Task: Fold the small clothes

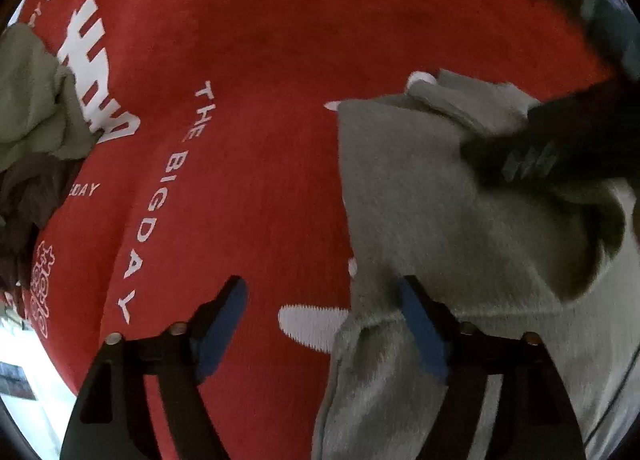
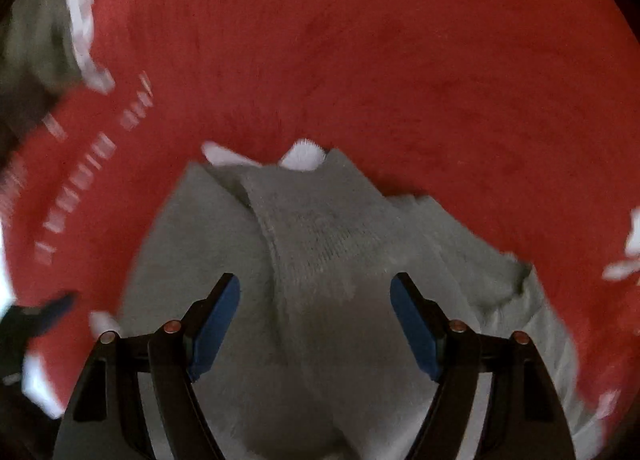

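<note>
A grey knitted garment [image 2: 320, 244], of sock-like ribbed fabric, was found lying on a red cloth [image 1: 260, 60] printed with white lettering, part of which read "THE BIG DAY". In the right wrist view the garment was seen folded over itself, a ribbed band running up its middle, with small white shapes [image 2: 303, 155] of the cloth's print showing at its far edge. The right gripper [image 2: 316, 320] was observed above the garment with its blue pads [image 2: 214, 330] spread wide; nothing was pinched between them, though the fabric lay directly beneath. In the left wrist view the same garment [image 1: 460, 220] occupied the right half of the frame. The left gripper [image 1: 322, 324] was noted with its fingers likewise released; its right-hand pad [image 1: 424, 334] stood at the garment's near edge, but whether it touched the fabric could not be told, and the other pad was over bare red cloth. A dark blurred object, taken to be the other gripper [image 1: 560, 148], was recorded over the garment's upper right. A pile of olive and dark clothes [image 1: 36, 108] was noted at the cloth's left edge, well apart from the garment.
</note>
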A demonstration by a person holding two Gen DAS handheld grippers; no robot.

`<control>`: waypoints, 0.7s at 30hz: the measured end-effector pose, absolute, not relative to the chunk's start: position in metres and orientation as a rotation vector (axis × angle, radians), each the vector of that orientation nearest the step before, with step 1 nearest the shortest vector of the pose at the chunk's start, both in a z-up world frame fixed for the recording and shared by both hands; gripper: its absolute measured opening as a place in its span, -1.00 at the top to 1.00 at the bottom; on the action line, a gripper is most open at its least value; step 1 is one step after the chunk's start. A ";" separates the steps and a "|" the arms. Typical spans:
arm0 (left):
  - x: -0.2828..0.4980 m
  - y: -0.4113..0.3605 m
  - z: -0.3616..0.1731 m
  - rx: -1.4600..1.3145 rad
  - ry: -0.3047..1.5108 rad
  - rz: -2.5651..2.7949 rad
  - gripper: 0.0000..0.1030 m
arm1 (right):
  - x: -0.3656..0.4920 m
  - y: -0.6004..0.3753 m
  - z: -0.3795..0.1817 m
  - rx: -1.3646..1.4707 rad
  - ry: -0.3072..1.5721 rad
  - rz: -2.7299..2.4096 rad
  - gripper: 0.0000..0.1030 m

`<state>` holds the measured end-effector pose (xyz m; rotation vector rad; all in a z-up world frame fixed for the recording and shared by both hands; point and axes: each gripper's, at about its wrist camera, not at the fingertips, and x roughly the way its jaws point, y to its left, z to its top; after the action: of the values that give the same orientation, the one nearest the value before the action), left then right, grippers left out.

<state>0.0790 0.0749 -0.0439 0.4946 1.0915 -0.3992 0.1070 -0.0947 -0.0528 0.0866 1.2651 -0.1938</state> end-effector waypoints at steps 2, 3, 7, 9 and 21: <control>0.084 0.075 -0.049 0.442 1.122 -0.383 -0.55 | 0.117 -0.089 -0.070 0.015 1.302 -0.226 -0.31; 0.089 0.077 -0.051 0.410 1.141 -0.377 -0.55 | 0.115 -0.091 -0.067 0.045 1.277 -0.208 0.56; 0.093 0.081 -0.051 0.383 1.171 -0.379 -0.55 | 0.081 -0.134 -0.025 0.259 1.120 -0.239 0.83; 0.092 0.079 -0.051 0.392 1.175 -0.382 -0.55 | 0.049 -0.163 -0.007 0.354 1.047 -0.281 0.83; 0.103 0.084 -0.050 0.346 1.247 -0.382 -0.55 | -0.179 -0.286 -0.063 1.001 1.071 -0.645 -0.16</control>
<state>0.1028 0.0838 -0.0501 0.3460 1.2474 -0.3821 -0.1788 -0.2858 -0.0634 1.0011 1.0713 -0.6449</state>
